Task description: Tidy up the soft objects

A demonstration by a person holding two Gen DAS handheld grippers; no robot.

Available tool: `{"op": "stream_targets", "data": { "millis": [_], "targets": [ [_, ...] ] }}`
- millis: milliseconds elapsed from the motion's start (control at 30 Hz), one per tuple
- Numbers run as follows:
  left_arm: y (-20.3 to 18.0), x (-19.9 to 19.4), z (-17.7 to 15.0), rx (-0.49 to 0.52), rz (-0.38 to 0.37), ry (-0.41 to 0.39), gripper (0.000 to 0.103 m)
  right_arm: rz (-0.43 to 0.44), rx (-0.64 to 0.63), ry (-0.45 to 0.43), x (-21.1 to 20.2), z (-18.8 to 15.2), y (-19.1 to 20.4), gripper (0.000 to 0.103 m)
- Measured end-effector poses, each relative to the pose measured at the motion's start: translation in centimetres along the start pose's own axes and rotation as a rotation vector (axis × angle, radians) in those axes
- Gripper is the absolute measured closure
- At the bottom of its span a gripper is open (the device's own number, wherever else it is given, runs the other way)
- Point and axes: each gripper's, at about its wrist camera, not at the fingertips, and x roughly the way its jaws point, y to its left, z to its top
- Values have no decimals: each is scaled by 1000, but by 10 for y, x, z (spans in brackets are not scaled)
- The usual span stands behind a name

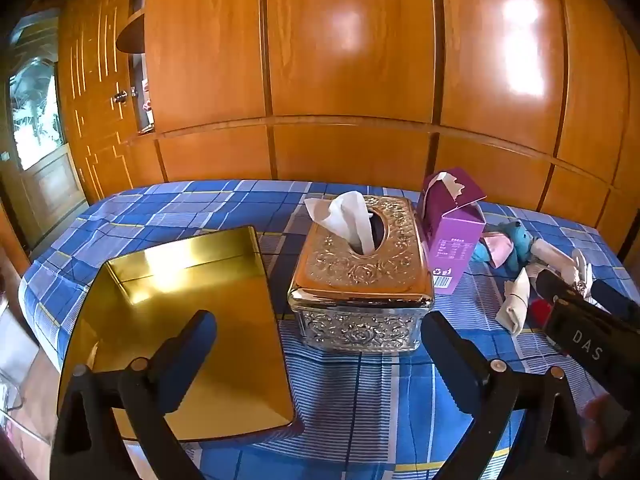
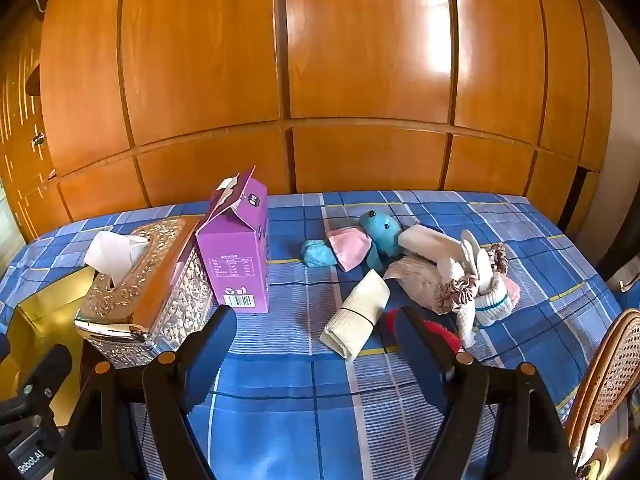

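A: Where did the soft things lie?

B: In a loose heap on the right side of the blue plaid bedcover (image 2: 280, 380). A blue plush toy (image 2: 380, 230) with a pink ear lay at the far edge of the heap, touching a rolled cream cloth (image 2: 424, 240) on its right. Nearer lay a folded cream cloth with a dark band (image 2: 358, 308), apart from the toy. To the right of it sat a beige bundle (image 2: 416, 280), a brown scrunchie (image 2: 456, 290), a white rabbit-like plush (image 2: 474, 264) and a white sock with a teal stripe (image 2: 494, 304), all bunched together. Something red (image 2: 440, 328) showed just behind the right finger.

A: And the right gripper (image 2: 316, 336)?

B: Its fingers stood wide apart and gripped nothing; it pointed down at the bedcover, with the banded cloth just beyond the gap.

A: The left gripper (image 1: 320, 344)?

B: Also spread fully, empty. Its left finger hung over the gold tray (image 1: 192, 320), which lay open on the near left of the bed with nothing in it. Between the fingers, farther off, stood the ornate metal tissue box (image 1: 360, 280) with a white tissue (image 1: 344, 216) sticking up.

A: Anything else nearby?

B: A purple carton (image 2: 240, 260) with its top torn open stood upright just to the right of the tissue box, close against it. Glossy wooden wardrobe doors (image 2: 360, 60) filled the far side. At the near right edge a cane chair back (image 2: 608, 368) showed.
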Motion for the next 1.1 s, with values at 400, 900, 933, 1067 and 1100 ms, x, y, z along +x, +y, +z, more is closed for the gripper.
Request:
{"op": "stream_targets", "data": {
  "millis": [400,900,933,1067,1100],
  "targets": [
    [3,-5,1,-2,20,-15,0,-4,13,0,-3,7,6,20],
    [6,-7,0,-2,25,-13,0,6,-2,-17,-5,1,5,20],
    [6,-7,-1,-2,26,-15,0,6,-3,-18,-5,1,6,20],
    [6,-7,-1,-3,25,-14,0,7,-4,-14,-4,1,6,20],
    [6,-7,-1,-3,25,-13,0,7,-5,-14,-4,1,6,20]
  ]
}}
